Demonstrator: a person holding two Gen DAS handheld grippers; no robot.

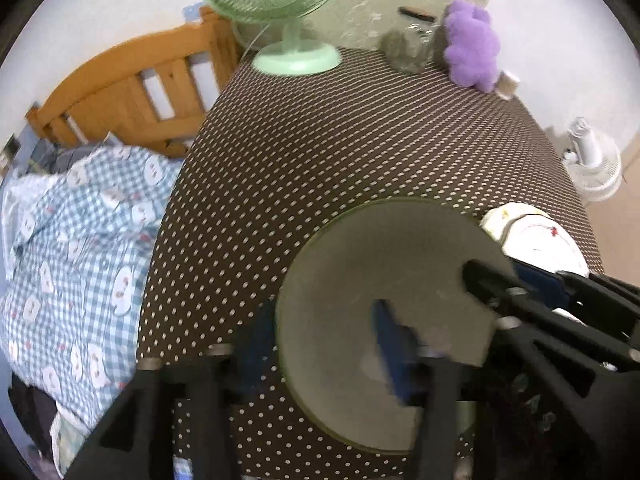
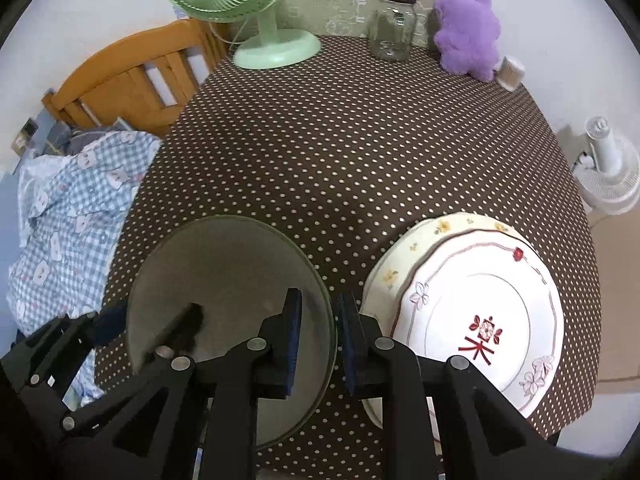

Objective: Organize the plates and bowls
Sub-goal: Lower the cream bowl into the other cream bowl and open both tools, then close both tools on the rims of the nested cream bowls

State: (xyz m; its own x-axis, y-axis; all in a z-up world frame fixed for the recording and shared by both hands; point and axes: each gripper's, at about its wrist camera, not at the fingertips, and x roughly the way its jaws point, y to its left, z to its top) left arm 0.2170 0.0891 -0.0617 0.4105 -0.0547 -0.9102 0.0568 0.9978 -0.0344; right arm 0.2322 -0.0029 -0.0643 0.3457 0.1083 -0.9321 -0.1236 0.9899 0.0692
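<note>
Two stacks' worth of crockery sit on the polka-dot desk (image 2: 340, 152). On the near right, the white plate with red flowers (image 2: 480, 316) already lies on top of a cream plate with yellow flowers (image 2: 400, 256), so that pair looks sorted. Just left of them, apart by a narrow strip of cloth, the pale green glass plate (image 2: 224, 280) lies flat on its own; judging by this, it has been set down but not joined to the stack, and no bowl shows in either view.

The left gripper (image 1: 324, 340) stands about half open, its jaws straddling the glass plate's left rim without pressing on it (the pads are blurred). The right gripper (image 2: 318, 344) is only slightly open, its jaws either side of the plate's right rim with a gap showing, so I judge the plate released.

As for containers, a lidded glass jar (image 2: 390, 26) stands at the far edge beside a purple plush toy (image 2: 468, 28); it appears to hold something dark low down, too dim to name.
</note>
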